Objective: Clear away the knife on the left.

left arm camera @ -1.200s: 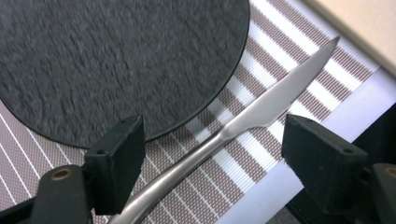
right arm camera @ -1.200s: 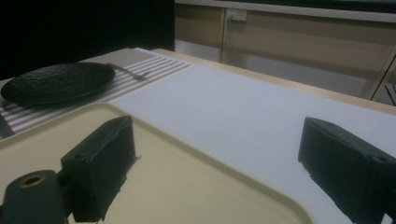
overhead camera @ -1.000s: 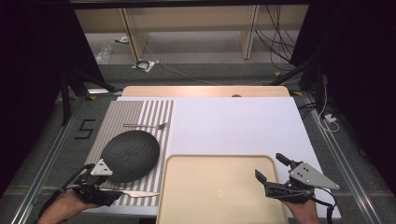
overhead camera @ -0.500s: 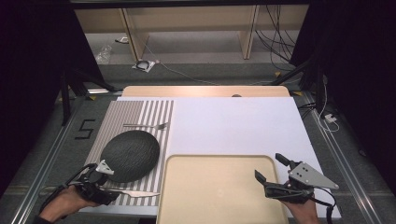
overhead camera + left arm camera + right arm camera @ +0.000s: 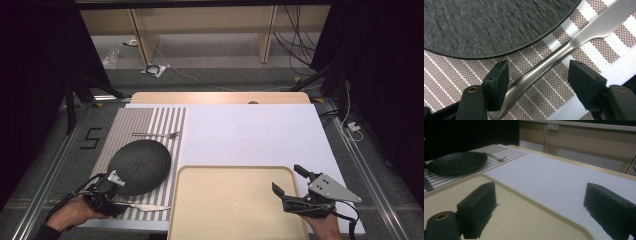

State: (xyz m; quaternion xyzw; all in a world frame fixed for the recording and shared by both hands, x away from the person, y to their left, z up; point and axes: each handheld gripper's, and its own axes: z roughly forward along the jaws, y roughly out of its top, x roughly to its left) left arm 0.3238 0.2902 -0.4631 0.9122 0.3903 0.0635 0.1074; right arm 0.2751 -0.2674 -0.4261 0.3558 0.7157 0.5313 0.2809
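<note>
High view first: we see our left gripper (image 5: 111, 197) low over the near left corner of the striped placemat (image 5: 150, 120), at the handle end of the knife (image 5: 142, 206). The knife lies flat on the placemat, just in front of the dark plate (image 5: 140, 165), its long axis running across the table with the blade tip towards the beige tray (image 5: 235, 200). A fork (image 5: 157, 134) lies beyond the plate. Our right gripper (image 5: 289, 182) hangs over the tray's right part with its jaws spread and nothing between them.

Left gripper view: our left gripper (image 5: 537, 77) has its jaws apart, and they have just been closing. The knife (image 5: 554, 53) handle passes between them; it runs close by one pad, well apart from the other, and we cannot tell whether that near pad touches it. The knife slants from lower left to upper right, blade away from us, beside the plate (image 5: 486, 22) rim.

Right gripper view: our right gripper (image 5: 541, 205) stands wide open over the tray (image 5: 524, 220), holding nothing. The plate (image 5: 456, 162) and fork (image 5: 496, 157) lie far off at the left.
</note>
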